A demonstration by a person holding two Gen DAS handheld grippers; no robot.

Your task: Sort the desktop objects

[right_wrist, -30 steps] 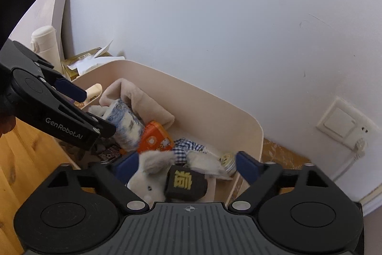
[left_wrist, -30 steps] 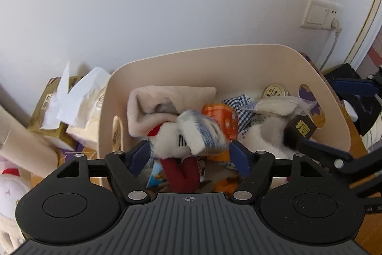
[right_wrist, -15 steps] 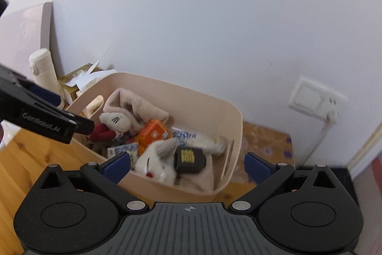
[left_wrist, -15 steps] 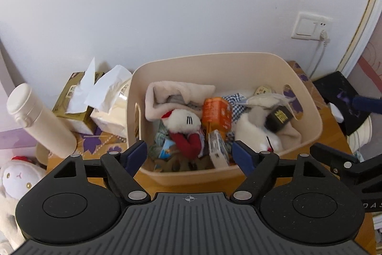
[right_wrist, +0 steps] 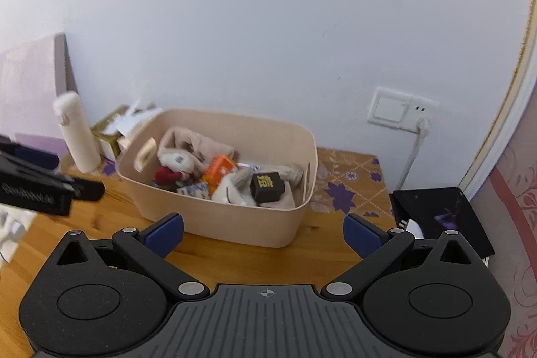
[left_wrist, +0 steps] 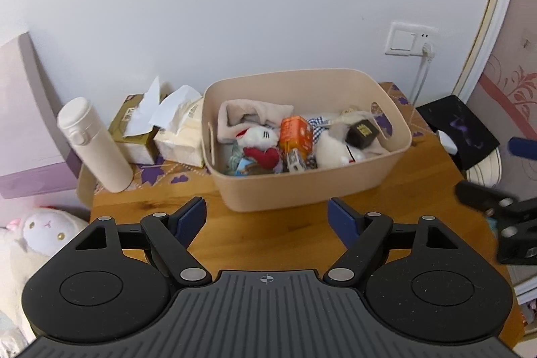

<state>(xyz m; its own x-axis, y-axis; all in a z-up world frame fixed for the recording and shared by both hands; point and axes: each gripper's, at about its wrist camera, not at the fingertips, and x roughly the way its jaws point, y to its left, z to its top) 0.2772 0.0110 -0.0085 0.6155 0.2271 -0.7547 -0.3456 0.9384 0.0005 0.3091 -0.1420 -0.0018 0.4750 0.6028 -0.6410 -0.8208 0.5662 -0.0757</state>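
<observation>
Left gripper (left_wrist: 266, 217): jaws spread, nothing held.
Right gripper (right_wrist: 263, 232): jaws spread, nothing held.
Bin (left_wrist: 312, 190): ahead of both jaws; rim is best cleared during retreat.

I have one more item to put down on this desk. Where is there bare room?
Bare wood lies in front of the beige bin, between it and the left gripper, and at the desk's front-right corner. The bin is packed, and the strip behind the white bottle and tissue packs is crowded.
</observation>
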